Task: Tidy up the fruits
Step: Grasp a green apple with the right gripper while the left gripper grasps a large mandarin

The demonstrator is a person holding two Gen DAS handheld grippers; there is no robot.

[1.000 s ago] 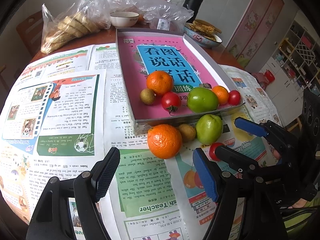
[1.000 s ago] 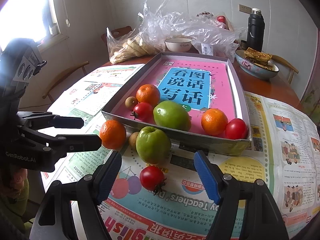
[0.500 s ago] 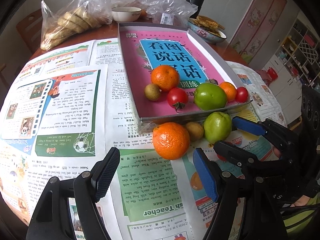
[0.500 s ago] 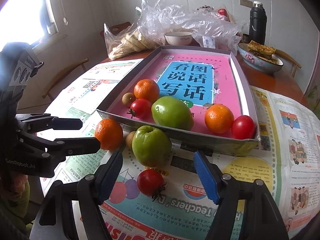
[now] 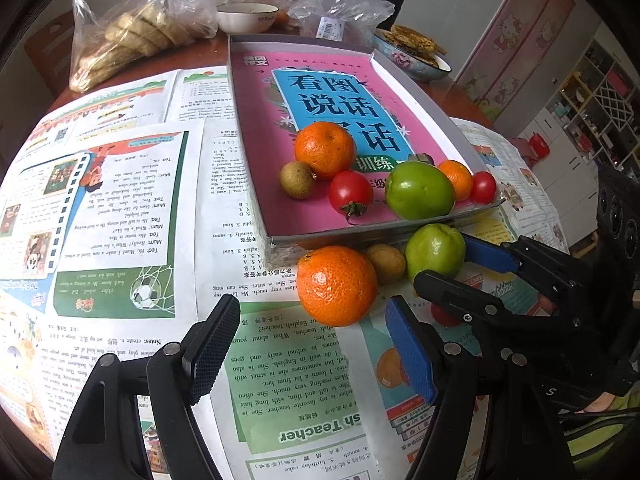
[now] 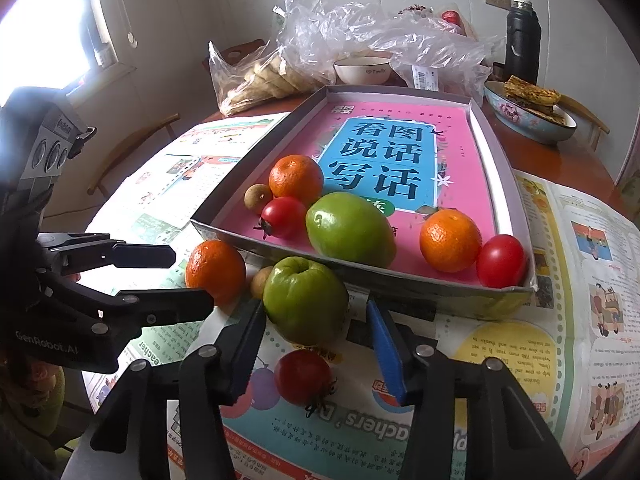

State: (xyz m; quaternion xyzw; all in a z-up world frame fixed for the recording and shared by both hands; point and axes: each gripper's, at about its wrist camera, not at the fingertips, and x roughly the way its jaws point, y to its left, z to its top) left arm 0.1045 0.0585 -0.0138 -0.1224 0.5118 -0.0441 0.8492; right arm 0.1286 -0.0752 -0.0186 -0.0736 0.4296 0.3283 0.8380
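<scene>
My right tool (image 6: 316, 340) has just been closing its jaws around the cherry tomato (image 6: 305, 377) on the newspaper (image 6: 460, 420); the tomato lies between the fingers, low and near me, and the pads do not yet touch it. Just beyond their tips sits a green guava (image 6: 306, 305), with a small brown longan (image 6: 261, 281) and a tangerine (image 6: 216, 272) to its left. My left tool (image 5: 312, 352) hangs open over the paper, nothing between its jaws; the same tangerine (image 5: 337, 285) lies just past its tips. Its body reads "GenRobot.AI" in the right wrist view. The newspaper print shows "Teacher" and "English". Farther on, the grey box lid (image 6: 496, 184) holds a pink book with a blue panel of Chinese characters, and on it two tangerines, two tomatoes, a longan and a green guava. Beyond, on the table (image 6: 560, 156), stand a white bowl (image 6: 362, 70) marked "Family", plastic bags and a black flask (image 6: 522, 40).
</scene>
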